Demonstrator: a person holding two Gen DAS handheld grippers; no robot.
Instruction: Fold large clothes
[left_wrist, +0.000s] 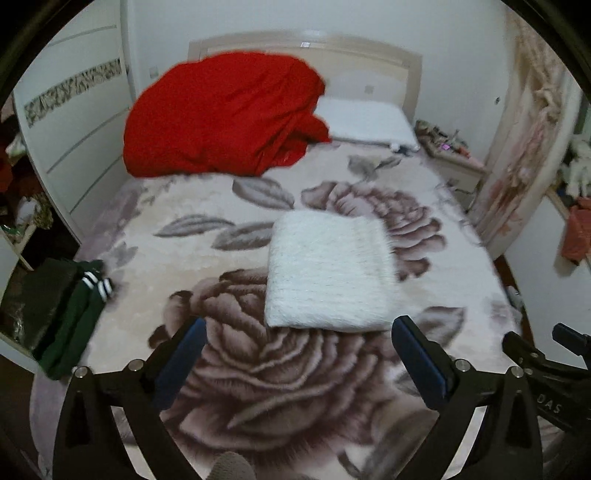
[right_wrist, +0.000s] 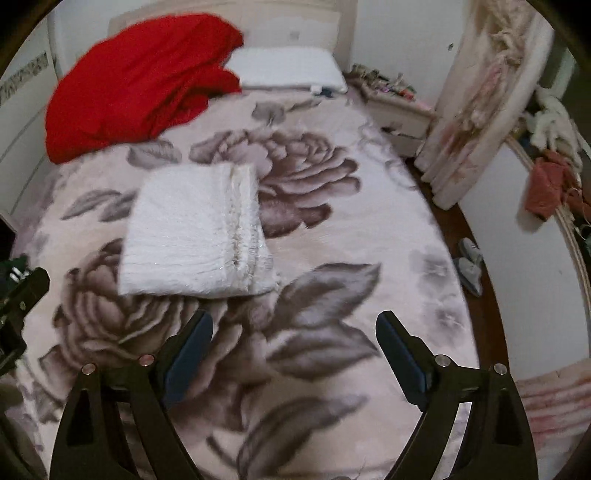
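Note:
A white fuzzy knit garment (left_wrist: 327, 271) lies folded into a compact rectangle on the floral bed cover (left_wrist: 207, 236); it also shows in the right wrist view (right_wrist: 192, 230). My left gripper (left_wrist: 297, 363) is open and empty, hovering just short of the garment's near edge. My right gripper (right_wrist: 293, 354) is open and empty, near the garment's front right corner, apart from it. The right gripper's black frame (left_wrist: 546, 369) shows at the right edge of the left wrist view.
A red quilt (left_wrist: 221, 114) is heaped at the head of the bed beside a white pillow (left_wrist: 365, 118). Dark green clothes (left_wrist: 70, 317) lie at the bed's left edge. A nightstand (right_wrist: 399, 107) and slippers (right_wrist: 469, 264) are on the right.

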